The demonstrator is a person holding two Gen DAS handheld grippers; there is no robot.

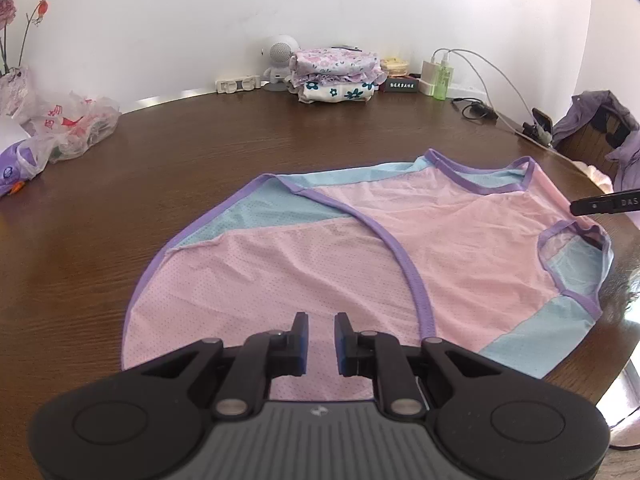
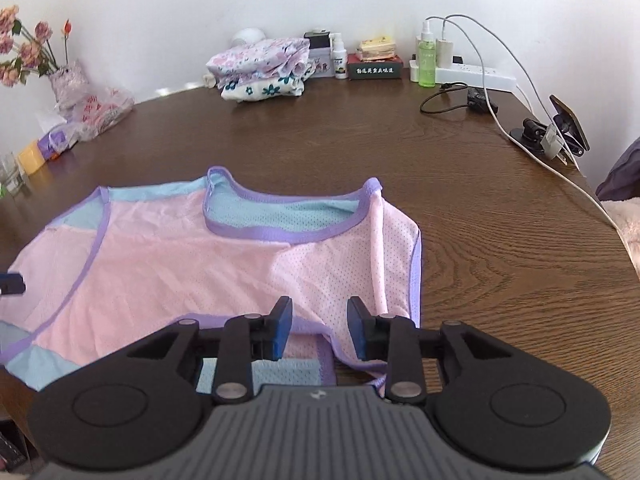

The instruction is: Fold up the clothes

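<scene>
Pink mesh vest [image 1: 360, 264] with pale blue panels and purple binding, lying spread on the brown wooden surface [image 1: 200, 152], one side already folded over so a purple edge is running diagonally across the pink. Going left to right in the left wrist view: dried flowers [image 1: 24, 24] standing at the far left edge by the wall, crumpled plastic bags [image 1: 76, 124] sitting just below them, a stack of folded floral clothes [image 1: 336, 74] resting against the wall at centre, a green bottle [image 1: 442, 76] beside a white charger, a phone on a stand [image 1: 542, 122] near the right edge. Left tool [image 1: 321, 340] hovering over the near pink hem, blue pads standing a narrow gap apart, gripping nothing. Right tool [image 2: 319, 330] hanging over the vest's near right corner, beside the armhole binding, pads parted somewhat wider, nothing pinched between them, cloth only lying underneath. Tip of the right tool also poking into the left wrist view at the far right, above the armhole. Neckline of the vest facing away toward the wall.
</scene>
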